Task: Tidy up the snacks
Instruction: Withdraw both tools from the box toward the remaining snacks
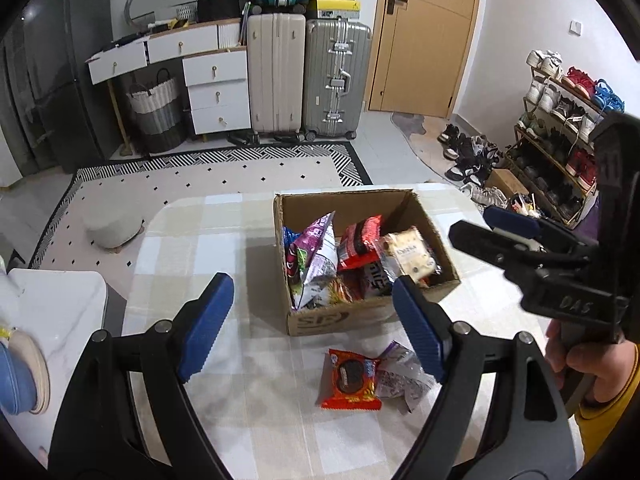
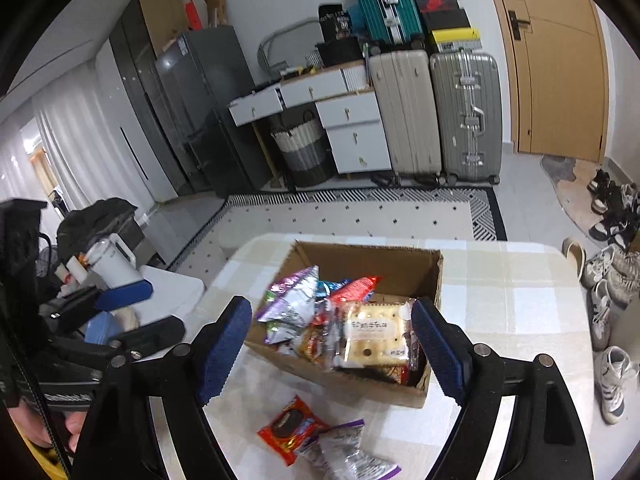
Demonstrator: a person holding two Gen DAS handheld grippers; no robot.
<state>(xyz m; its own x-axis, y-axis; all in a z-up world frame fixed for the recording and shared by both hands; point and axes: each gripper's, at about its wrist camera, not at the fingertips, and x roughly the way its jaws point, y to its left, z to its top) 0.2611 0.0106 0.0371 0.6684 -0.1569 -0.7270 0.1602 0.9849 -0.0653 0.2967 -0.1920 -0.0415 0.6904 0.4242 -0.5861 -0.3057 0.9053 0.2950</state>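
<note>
A cardboard box [image 1: 424,216] stands on the checked table and holds several snack packets, with a cracker pack [image 1: 412,258] on top at its right. The box also shows in the right wrist view [image 2: 400,264], as does the cracker pack [image 2: 376,334]. A red cookie packet [image 1: 352,378] and a silver-purple packet [image 1: 400,376] lie on the table in front of the box; they also show in the right wrist view, the red one [image 2: 292,428] and the silver one [image 2: 348,452]. My left gripper [image 1: 312,326] is open and empty above the table. My right gripper [image 2: 334,352] is open and empty near the box's front; it appears in the left wrist view [image 1: 492,226].
The table [image 1: 224,236] is covered by a beige checked cloth. A white side table [image 1: 52,304] stands to its left. Suitcases [image 1: 308,80], a drawer unit [image 1: 216,92] and a shoe rack [image 1: 560,128] line the room behind. A small stool [image 1: 112,228] sits on the rug.
</note>
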